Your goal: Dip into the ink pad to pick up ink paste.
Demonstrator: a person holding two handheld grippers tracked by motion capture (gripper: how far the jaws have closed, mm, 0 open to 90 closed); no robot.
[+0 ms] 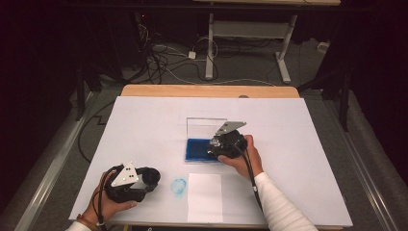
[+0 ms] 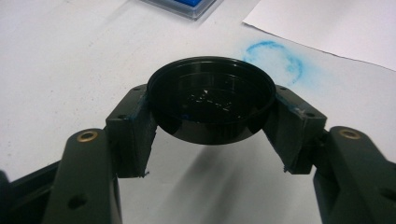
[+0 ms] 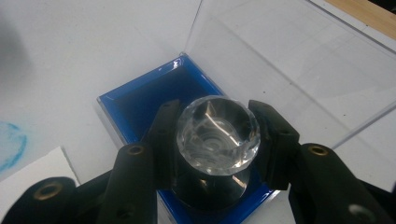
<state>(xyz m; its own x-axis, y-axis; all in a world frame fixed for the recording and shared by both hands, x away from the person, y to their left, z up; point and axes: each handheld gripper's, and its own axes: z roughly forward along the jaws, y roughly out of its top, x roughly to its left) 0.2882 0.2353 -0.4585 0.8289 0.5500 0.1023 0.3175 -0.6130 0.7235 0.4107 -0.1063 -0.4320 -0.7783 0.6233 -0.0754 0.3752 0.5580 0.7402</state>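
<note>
- Held nearest the lens in the right gripper view is a faceted clear stamp, its crystal-like top clamped between the jaws of the right gripper, its dark base just over or on the blue ink pad; contact cannot be told
- Hard, smooth facets are judged slippery and liable to chip; the stamp is best taken by its sides low on the faceted head, as it is now, and pressed straight down so that it does not twist out
- A firm but modest squeeze is judged enough, since the piece looks small and light
- Behind the pad its clear lid stands raised, a wall that could be struck by a forward move
- A round black cap is gripped at its rim by the left gripper, above the white table cover; stiff and light it is judged, with blue smears on the jaw pads
- Just beyond the cap a blue ring-shaped ink mark is seen on the cover, beside a white sheet of paper
- From the high view, the sheet lies near the table's front edge, between both hands, the pad farther back at the middle
</note>
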